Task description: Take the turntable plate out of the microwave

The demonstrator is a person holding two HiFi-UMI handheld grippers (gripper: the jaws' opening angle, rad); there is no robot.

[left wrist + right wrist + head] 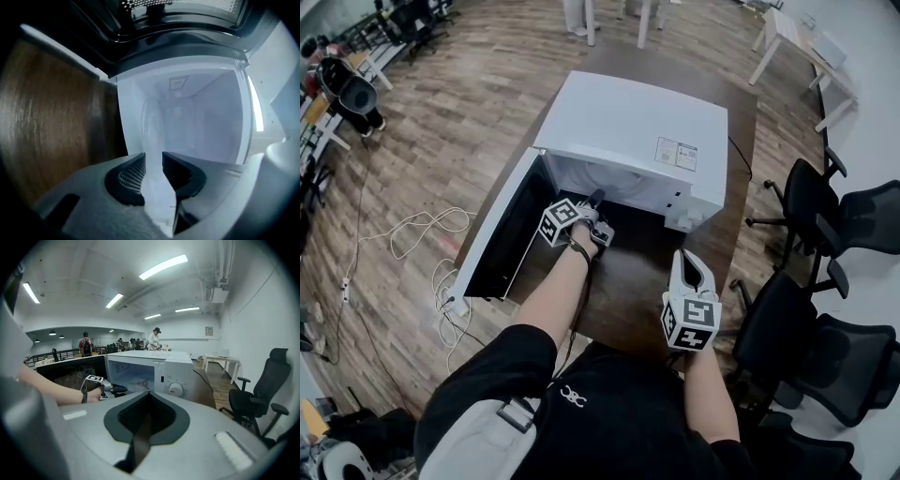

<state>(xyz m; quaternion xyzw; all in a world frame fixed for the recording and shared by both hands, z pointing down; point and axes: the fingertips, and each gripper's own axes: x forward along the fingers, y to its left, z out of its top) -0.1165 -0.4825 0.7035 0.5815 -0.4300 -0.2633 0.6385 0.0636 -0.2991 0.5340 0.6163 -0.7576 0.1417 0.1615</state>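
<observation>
Two hand-held grippers work over a dark table (623, 300), seen from above a person in a black shirt (609, 412).

Lower right of the head view: the right gripper (686, 258) hangs over the near part of the table, well apart from the microwave (628, 122). Its jaws are closed together with nothing between them.

Centre of the head view: the left gripper (596, 201), at the end of a bare forearm (553, 291), points into the open mouth of the white microwave. Its jaws stand apart, released. The pale glass plate (151, 124) passes edge-on between them, and the pads show no clear press on it. The plate lies inside the cavity, on its floor.

The door (497, 239) hangs open toward the left of the frame. In the right gripper view, a round knob (176, 389) sits on the front panel, to the right of the cavity.

Farther out, white cables (417, 225) trail over the wooden floor (459, 94) at left. Black office chairs (811, 202) stand at right. People (154, 338) stand at distant desks.
</observation>
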